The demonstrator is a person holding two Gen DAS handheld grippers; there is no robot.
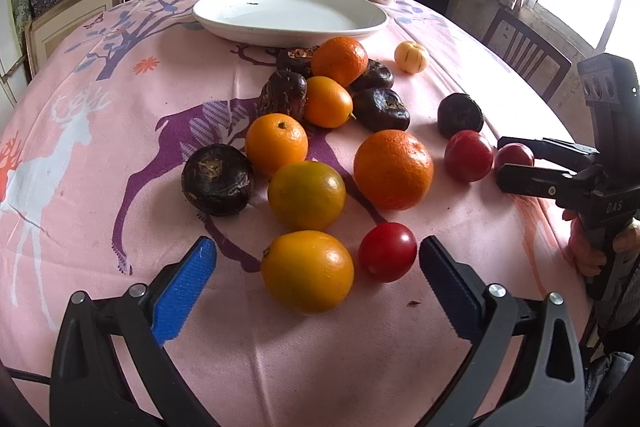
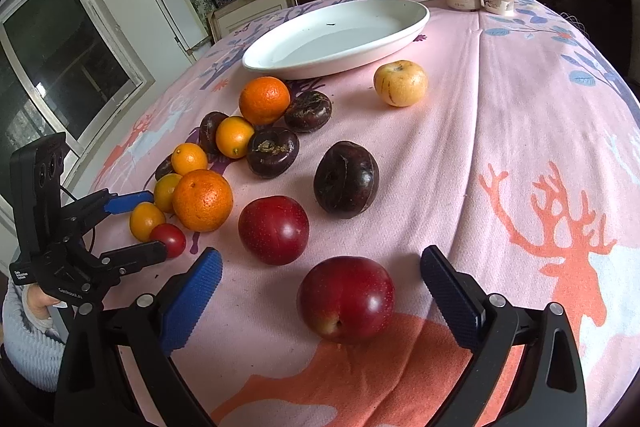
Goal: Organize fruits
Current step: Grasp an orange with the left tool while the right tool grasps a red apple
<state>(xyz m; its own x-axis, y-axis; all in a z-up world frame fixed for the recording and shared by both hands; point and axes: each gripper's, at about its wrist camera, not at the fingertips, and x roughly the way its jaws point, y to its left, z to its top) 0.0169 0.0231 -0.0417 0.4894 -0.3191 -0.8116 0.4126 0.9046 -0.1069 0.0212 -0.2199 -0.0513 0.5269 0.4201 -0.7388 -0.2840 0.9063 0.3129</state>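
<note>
basically nothing sorted yet: all fruits (image 1: 308,195) loose on the pink tablecloth (image 1: 100,155), white plate (image 1: 288,11) behind them holds none. left gripper (image 1: 316,263) fingers apart around a yellow-orange fruit (image 1: 307,270) and small red one (image 1: 387,251). right gripper (image 2: 320,281) fingers apart around a red plum (image 2: 346,299). everything left to place.

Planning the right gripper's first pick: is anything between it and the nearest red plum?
Nothing visible. The right gripper is open with the plum lying between its fingers on bare cloth. The second plum sits beyond it and to the left, apart.
</note>
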